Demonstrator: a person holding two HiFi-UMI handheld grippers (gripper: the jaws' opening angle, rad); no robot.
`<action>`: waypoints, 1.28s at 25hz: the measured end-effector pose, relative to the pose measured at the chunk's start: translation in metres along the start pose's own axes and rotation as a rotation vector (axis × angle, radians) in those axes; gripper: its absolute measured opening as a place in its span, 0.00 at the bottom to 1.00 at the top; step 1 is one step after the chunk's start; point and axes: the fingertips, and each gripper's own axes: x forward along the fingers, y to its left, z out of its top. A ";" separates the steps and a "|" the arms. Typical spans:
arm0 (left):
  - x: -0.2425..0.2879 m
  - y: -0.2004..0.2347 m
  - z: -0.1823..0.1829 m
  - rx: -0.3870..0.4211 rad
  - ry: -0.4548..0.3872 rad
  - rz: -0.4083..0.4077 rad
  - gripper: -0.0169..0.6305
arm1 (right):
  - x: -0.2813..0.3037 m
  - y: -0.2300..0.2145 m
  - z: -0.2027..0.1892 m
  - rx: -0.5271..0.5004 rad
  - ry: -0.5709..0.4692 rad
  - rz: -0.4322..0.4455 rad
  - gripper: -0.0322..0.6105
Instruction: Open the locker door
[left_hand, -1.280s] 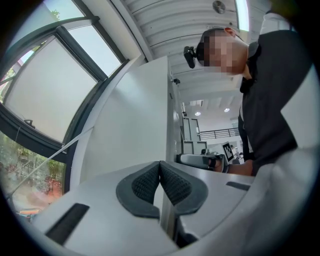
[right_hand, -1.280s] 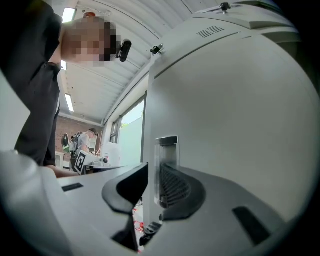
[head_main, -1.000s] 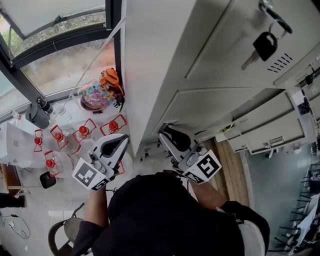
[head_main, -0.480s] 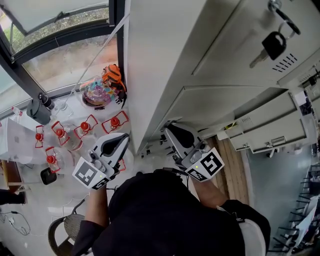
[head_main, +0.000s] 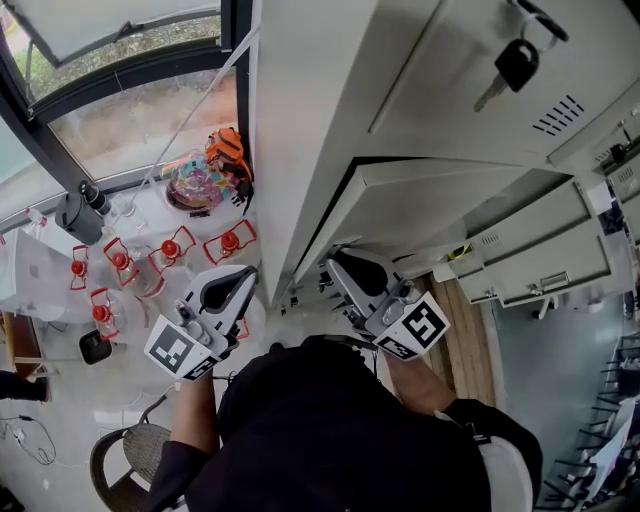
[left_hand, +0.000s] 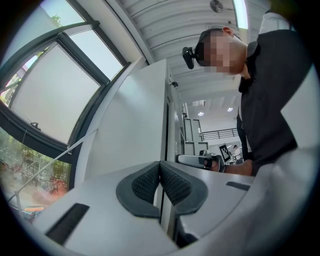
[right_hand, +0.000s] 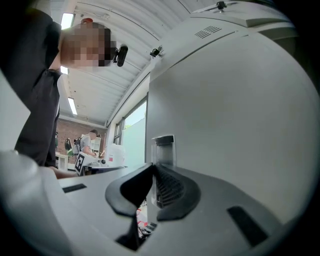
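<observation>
"Grippers, how many are you counting?"

"Two. The left gripper (head_main: 240, 280) is hovering beside the grey side wall of the lockers (head_main: 300, 120). The right gripper (head_main: 340, 270) is reaching to the lower locker door (head_main: 440, 195)."

"And doors?"

"Two are showing clearly in this column: the lower one, and the upper door (head_main: 450, 70) above it, where one black-headed key (head_main: 515, 65) is hanging. More grey cabinets are standing further right, but I am not able to count them surely."

"Where is the lower door lying relative to the fingers?"

"In the right gripper view its small handle (right_hand: 163, 147) is sitting between the two jaws, and they are pinching it. The top of the handle is sticking up just above the fingertips, and the door panel is filling the right side of that view. In the head view the door is standing a little ajar, with a dark gap showing along its upper left edge."

"And the left fingers?"

"Their pads (left_hand: 145, 185) are pressing together with nothing between them. They are staying apart from the door."

"Other things?"

"By the window (head_main: 130, 110), at least five glass jars (head_main: 170, 250) with red lids are standing, and one orange and black object (head_main: 225, 150) is lying near them."
</observation>
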 end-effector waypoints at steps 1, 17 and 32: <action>0.000 -0.002 0.000 0.003 0.001 0.004 0.05 | -0.001 0.001 0.000 0.001 0.000 0.011 0.10; 0.020 -0.049 0.001 0.049 0.044 0.131 0.05 | -0.032 0.015 0.004 0.054 -0.024 0.205 0.09; 0.020 -0.118 -0.013 0.041 0.052 0.258 0.05 | -0.081 0.037 0.008 0.088 -0.004 0.415 0.09</action>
